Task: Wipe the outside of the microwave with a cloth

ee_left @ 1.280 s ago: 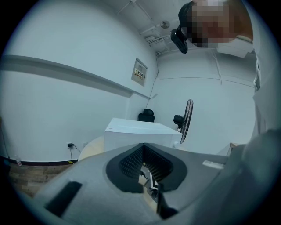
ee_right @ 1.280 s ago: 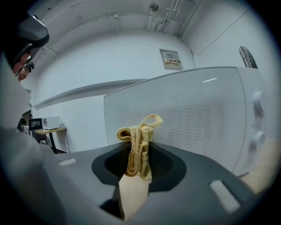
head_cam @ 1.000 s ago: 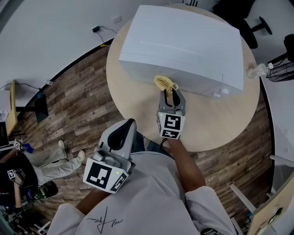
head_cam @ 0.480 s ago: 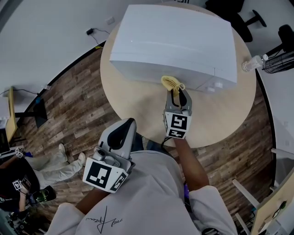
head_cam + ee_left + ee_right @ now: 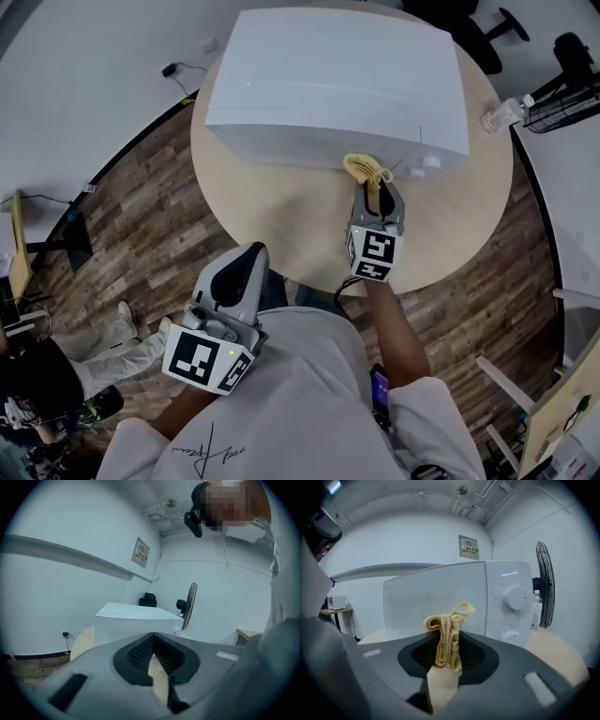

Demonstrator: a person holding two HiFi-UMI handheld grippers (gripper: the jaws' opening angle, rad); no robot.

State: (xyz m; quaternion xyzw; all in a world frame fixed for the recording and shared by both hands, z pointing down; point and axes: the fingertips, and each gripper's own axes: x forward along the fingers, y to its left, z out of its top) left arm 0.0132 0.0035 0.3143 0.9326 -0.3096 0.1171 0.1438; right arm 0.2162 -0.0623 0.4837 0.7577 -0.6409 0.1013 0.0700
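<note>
Cloth (image 5: 447,639), yellow and folded into a narrow strip, is pinched between the jaws of the right gripper (image 5: 447,657), which are closed on its lower part. The strip stands upright along the jaws, and its free end makes a small loop that points toward the microwave (image 5: 337,89). In the head view the cloth sits at the lower front of the microwave, close to the line between the door and the control panel; whether it touches the door I cannot tell.

The white microwave stands on the far half of the round desk (image 5: 272,216). Its long axis runs from left to right, and its door faces the near edge. Two round knobs (image 5: 515,597) are on its right end.

The left gripper (image 5: 153,641) is held low at the person's left, outside the near edge of the desk. Its jaws are closed together at the tips and hold nothing.

A clear bottle (image 5: 497,114) stands at the right edge of the desk, and a black fan (image 5: 562,103) stands beyond it. The desk top is pale wood. The floor (image 5: 141,216) is dark wood planks, and the walls are white.
</note>
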